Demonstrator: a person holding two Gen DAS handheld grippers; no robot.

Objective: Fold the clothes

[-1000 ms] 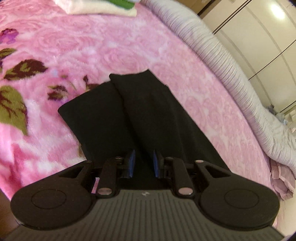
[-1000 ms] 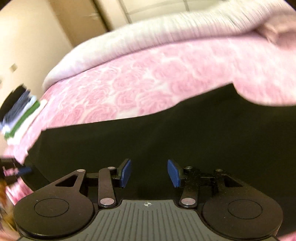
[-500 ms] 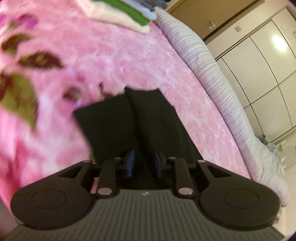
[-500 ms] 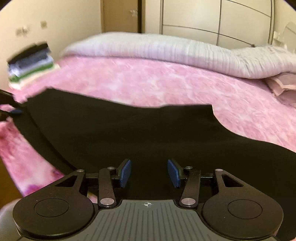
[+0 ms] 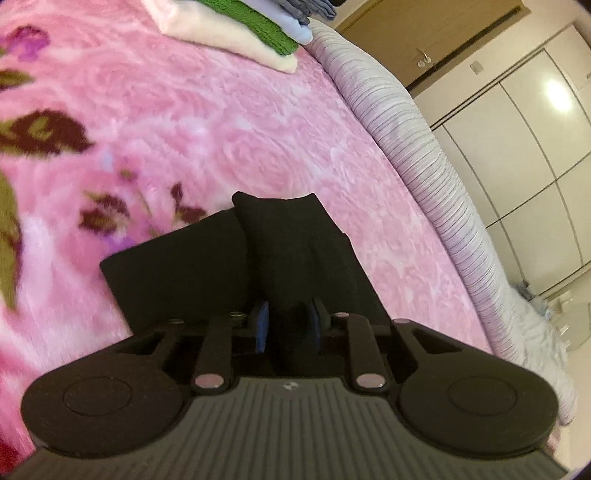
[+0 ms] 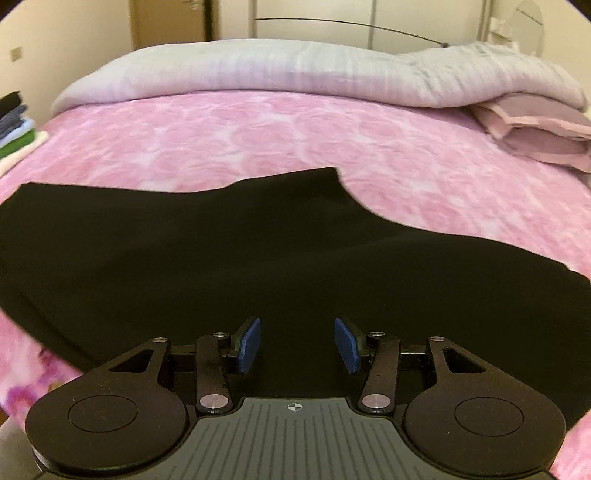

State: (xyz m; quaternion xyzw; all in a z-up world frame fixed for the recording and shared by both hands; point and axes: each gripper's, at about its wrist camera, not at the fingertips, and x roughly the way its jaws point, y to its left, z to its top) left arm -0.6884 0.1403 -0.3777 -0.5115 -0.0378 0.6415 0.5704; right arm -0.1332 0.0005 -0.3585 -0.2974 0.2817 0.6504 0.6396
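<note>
A black garment (image 5: 177, 273) lies spread on the pink flowered blanket (image 5: 184, 122). One narrow part of it runs up from the blanket into my left gripper (image 5: 290, 325). That gripper's jaws are closing, and a bunched fold of the black cloth fills the gap between the blue pads. In the right wrist view the same black garment (image 6: 221, 251) stretches wide across the bed. My right gripper (image 6: 297, 345) hovers over its near part, open, with nothing pinched between its blue pads (image 6: 249, 345).
A stack of folded clothes (image 5: 236, 33) sits at the far end of the bed, also at the left edge as folded clothes (image 6: 14, 129). A rolled grey striped duvet (image 6: 295, 70) lines the far side, with a pink folded cover (image 6: 535, 129) beside it. Wardrobe doors (image 5: 535, 155) stand behind.
The right gripper has swung and rolled level over the garment, staying open. The left gripper has shifted slightly, bringing the folded stack into view, with the cloth still between its pads.
</note>
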